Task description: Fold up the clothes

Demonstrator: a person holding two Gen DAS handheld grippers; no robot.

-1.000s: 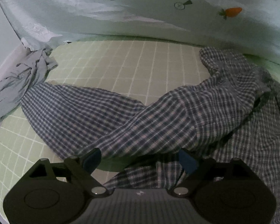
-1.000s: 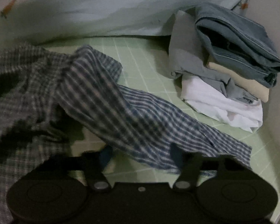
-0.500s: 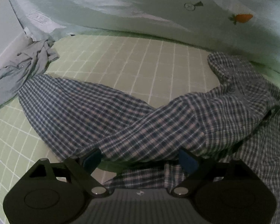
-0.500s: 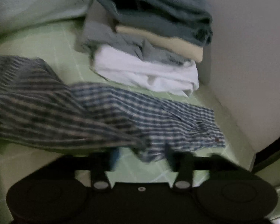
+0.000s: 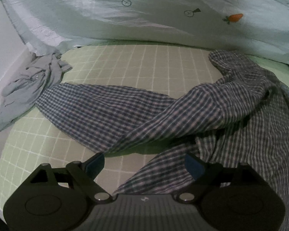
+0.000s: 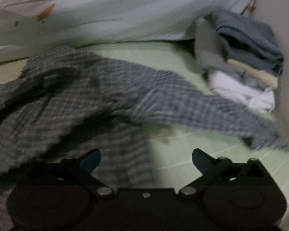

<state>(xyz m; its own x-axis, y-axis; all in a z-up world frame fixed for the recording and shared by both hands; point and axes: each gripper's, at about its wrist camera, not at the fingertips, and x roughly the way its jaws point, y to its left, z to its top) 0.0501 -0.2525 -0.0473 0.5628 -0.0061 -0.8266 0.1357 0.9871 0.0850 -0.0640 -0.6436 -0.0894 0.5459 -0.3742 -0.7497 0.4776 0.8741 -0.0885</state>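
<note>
Swung back leftward since the earlier frame, the right tongs (image 6: 146, 158) are held apart and empty over the checked shirt (image 5: 136, 113), which is sprawled unfolded on the green gridded bed sheet (image 5: 125, 65), and the left tongs (image 5: 144, 162) are likewise apart, so spreading is judged underway, with a sleeve grasp called for next.

Motion blur smears the plaid shirt (image 6: 98, 88) in the right wrist view, its left part cut off.

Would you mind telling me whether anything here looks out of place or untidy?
The checked shirt lies rumpled and twisted across the green grid sheet, and a crumpled grey garment sits loose at its far-left edge.
</note>
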